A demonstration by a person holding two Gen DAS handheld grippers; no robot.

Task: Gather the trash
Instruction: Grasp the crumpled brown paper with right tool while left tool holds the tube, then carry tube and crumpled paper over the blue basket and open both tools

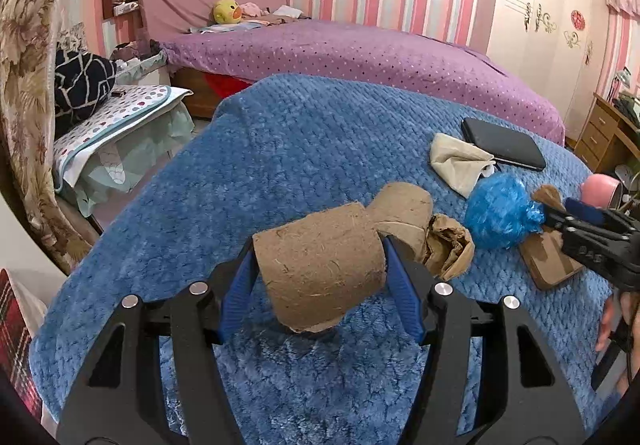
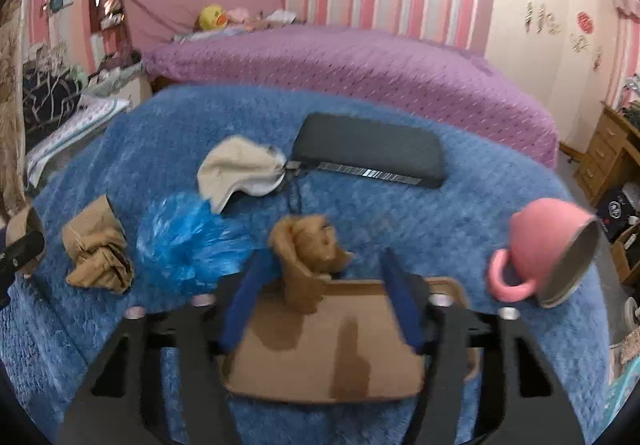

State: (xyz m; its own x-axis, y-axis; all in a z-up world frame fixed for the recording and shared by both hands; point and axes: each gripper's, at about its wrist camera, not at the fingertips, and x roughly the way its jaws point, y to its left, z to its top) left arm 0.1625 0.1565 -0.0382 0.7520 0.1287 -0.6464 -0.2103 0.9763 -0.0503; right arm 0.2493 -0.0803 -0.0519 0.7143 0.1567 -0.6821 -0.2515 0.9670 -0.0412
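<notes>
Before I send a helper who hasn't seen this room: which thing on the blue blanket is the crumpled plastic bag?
Look at the blue blanket in front of the purple bed. Among the brown paper scraps near its front lies a blue plastic bag, scrunched into a ball. It is the only shiny, bright blue piece; its neighbours are dull tan.

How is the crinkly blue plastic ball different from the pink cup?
The crumpled blue plastic ball is fluffy and wrinkled; the pink ceramic cup is smooth and hard. The ball has no fixed shape or handle; the cup has a loop handle and lies tipped on its side. Both rest on the blue blanket.
</notes>
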